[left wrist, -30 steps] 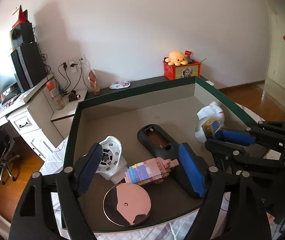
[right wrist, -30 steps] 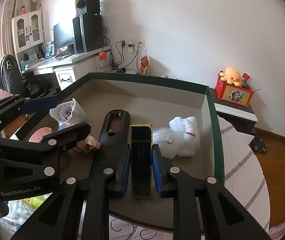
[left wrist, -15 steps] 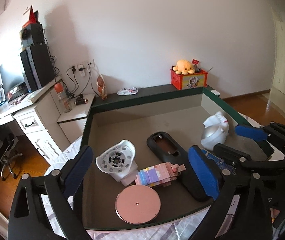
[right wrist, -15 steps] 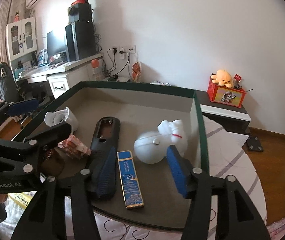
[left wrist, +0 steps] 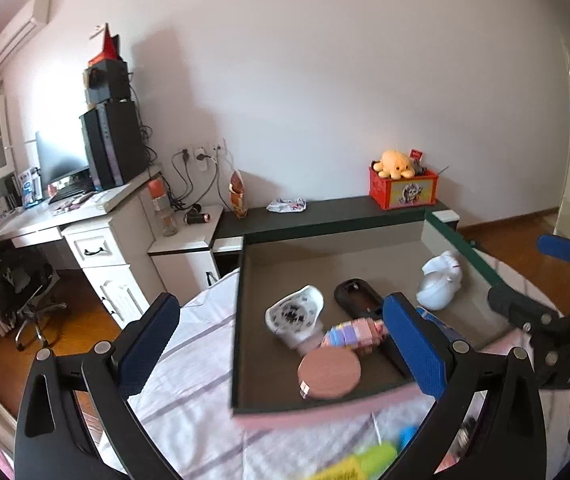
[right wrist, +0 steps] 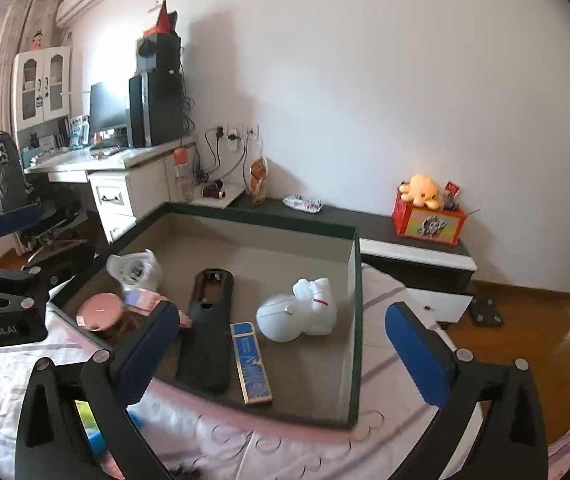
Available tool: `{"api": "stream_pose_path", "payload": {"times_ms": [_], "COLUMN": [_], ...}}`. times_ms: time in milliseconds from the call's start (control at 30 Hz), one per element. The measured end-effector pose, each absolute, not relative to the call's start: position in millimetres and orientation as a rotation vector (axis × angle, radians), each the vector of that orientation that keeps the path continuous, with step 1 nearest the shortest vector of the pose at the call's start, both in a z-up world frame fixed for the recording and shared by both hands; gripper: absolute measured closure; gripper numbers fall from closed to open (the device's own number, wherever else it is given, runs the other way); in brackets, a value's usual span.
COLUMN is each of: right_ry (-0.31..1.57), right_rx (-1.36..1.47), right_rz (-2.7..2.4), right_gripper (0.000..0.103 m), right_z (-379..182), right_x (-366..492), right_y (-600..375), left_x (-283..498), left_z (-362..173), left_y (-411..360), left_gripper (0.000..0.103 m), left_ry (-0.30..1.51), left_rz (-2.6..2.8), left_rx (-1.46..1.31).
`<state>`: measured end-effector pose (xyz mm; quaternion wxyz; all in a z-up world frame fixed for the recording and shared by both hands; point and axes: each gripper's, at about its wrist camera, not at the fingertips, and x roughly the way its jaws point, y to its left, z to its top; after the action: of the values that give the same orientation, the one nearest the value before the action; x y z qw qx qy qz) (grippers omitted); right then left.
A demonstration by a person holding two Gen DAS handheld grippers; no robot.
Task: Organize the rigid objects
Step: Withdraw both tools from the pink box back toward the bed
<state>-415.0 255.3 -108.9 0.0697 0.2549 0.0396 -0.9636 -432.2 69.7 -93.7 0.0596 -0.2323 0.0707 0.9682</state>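
Both tongs, left (left wrist: 281,344) and right (right wrist: 283,344), are being opened wide, empty; the blue box (right wrist: 251,362) risks being knocked against the tray rim (right wrist: 355,320).

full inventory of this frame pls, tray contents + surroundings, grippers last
tray: 1, dark green rim, grey inside, on the bed
black oblong case: 1, tray centre
blue-and-gold flat box: 1, right of the case, near front edge
white round toy: 1, tray right
white vented part: 1, tray left
pastel block figure: 1, pink and purple, beside the vented part
pink disc: 1, front left
orange plush: 1, on red box, dark shelf
left gripper: open, empty
right gripper: jaws just opened, empty
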Motion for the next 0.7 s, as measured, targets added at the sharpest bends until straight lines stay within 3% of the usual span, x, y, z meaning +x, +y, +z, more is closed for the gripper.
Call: {"api": "stream_pose_path", "payload": {"times_ms": [700], "right_ry": [0.079], "right_rx": [0.593], "right_rz": [-3.004], "right_gripper": [0.000], "right_z": [-35.8], "right_x": [-210.7], "right_y": [220.7], "left_x": [-220.9], "left_z": [-27.6], "left_y": [19.8], "left_gripper": [0.000], "left_ry": [0.151], "left_rz": [2.983], "left_rx": [-0.451]}}
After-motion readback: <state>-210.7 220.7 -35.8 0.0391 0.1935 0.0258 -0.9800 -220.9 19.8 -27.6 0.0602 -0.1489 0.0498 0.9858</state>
